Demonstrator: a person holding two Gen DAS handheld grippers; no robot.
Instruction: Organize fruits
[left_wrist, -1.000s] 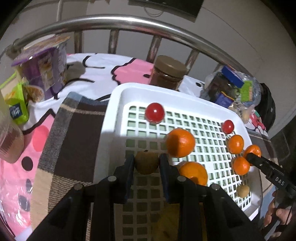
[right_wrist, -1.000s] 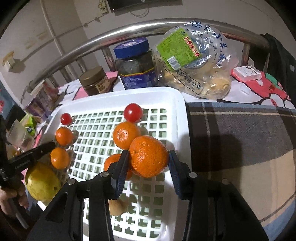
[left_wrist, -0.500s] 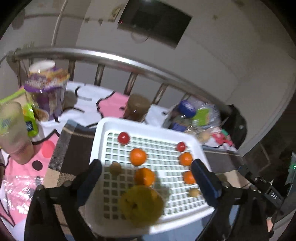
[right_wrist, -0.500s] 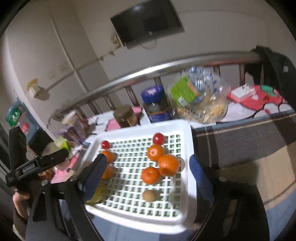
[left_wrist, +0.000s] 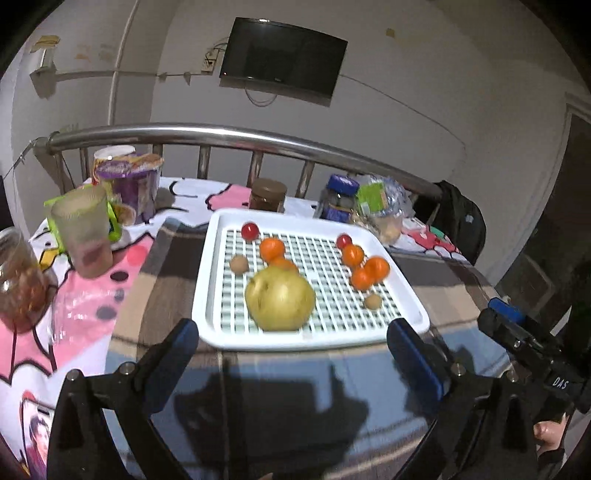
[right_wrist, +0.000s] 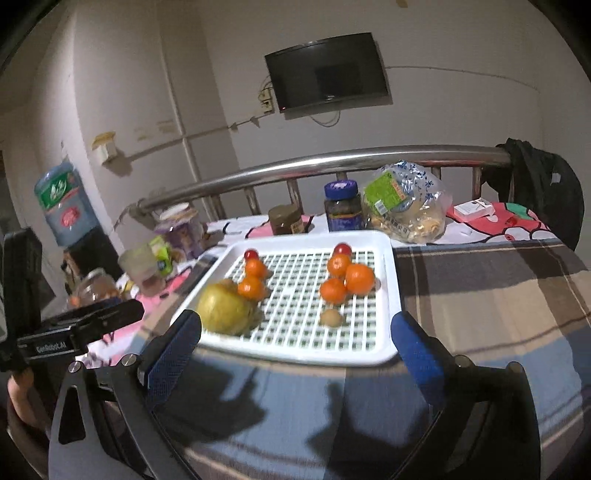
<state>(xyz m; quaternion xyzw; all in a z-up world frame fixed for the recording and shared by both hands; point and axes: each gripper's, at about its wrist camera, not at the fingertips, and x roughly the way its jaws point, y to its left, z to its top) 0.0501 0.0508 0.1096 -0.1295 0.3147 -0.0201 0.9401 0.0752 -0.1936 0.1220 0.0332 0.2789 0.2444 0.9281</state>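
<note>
A white slotted tray (left_wrist: 210, 295) (right_wrist: 388, 288) sits on the plaid cloth. It holds a large yellow-green pear (left_wrist: 279, 298) (right_wrist: 223, 308), several oranges (left_wrist: 376, 268) (right_wrist: 359, 277), two cherry tomatoes (left_wrist: 250, 230) (right_wrist: 342, 249) and two small brown fruits (left_wrist: 239, 264) (right_wrist: 331, 317). My left gripper (left_wrist: 299, 358) is open and empty, held back from the tray's near edge. My right gripper (right_wrist: 295, 350) is open and empty, also back from the tray.
Jars (left_wrist: 267, 194) (right_wrist: 342, 205), a food bag (right_wrist: 404, 205) and a metal rail (left_wrist: 221, 133) stand behind the tray. Cups and containers (left_wrist: 83, 229) crowd the left side on the pink cloth. A dark bag (right_wrist: 543, 184) hangs at the right.
Both grippers have let go of their fruit, opened wide and pulled back and up from the tray. The brown fruit and the orange now rest in the tray.
</note>
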